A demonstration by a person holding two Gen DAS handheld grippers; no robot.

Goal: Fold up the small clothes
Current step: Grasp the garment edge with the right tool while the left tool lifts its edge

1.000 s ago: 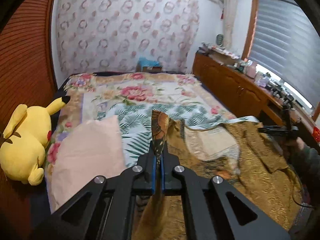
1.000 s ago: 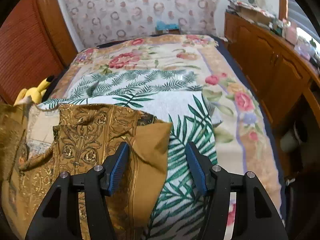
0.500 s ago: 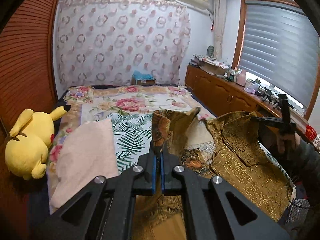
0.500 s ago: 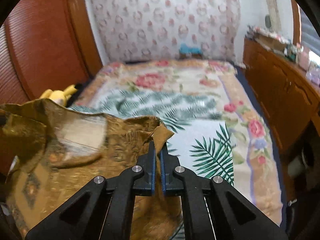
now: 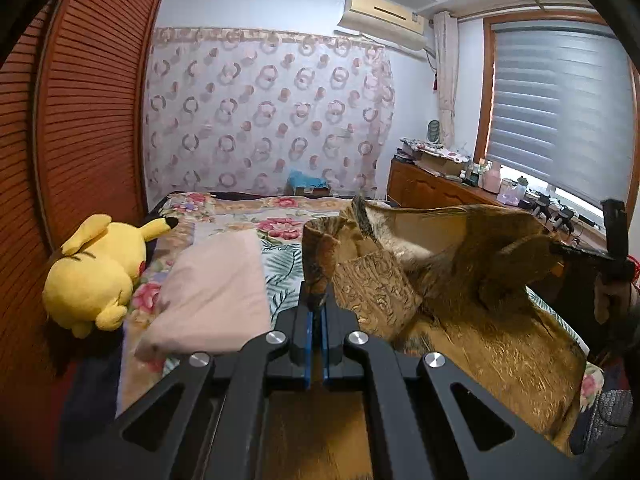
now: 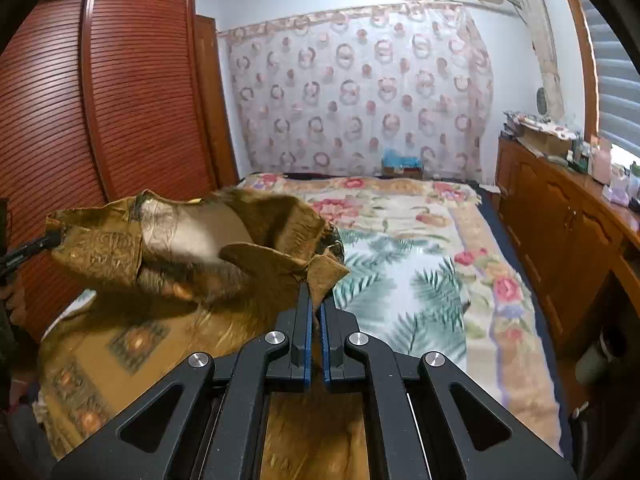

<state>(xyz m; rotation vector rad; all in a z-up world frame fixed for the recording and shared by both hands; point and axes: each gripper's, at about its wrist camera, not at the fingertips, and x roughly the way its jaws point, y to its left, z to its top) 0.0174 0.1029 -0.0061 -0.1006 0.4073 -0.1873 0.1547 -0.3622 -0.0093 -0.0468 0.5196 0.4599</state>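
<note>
A golden-brown patterned garment [image 5: 460, 272] hangs stretched in the air above the bed between both grippers. My left gripper [image 5: 316, 308] is shut on one shoulder corner of it. My right gripper [image 6: 316, 300] is shut on the other corner of the garment [image 6: 192, 256]. The right gripper also shows in the left wrist view [image 5: 576, 250] at the far right, and the left gripper shows in the right wrist view [image 6: 36, 246] at the far left. The garment's lower part drapes down toward me.
A folded pink cloth [image 5: 216, 292] lies on the floral bedspread [image 6: 404, 264] at the left. A yellow plush toy [image 5: 96, 272] lies by the red wardrobe [image 6: 100, 120]. A wooden sideboard [image 6: 568, 216] with clutter runs along the right under the window.
The right gripper closed on the garment's corner. Both grippers then rose, lifting the garment off the bed and holding it higher in the air.
</note>
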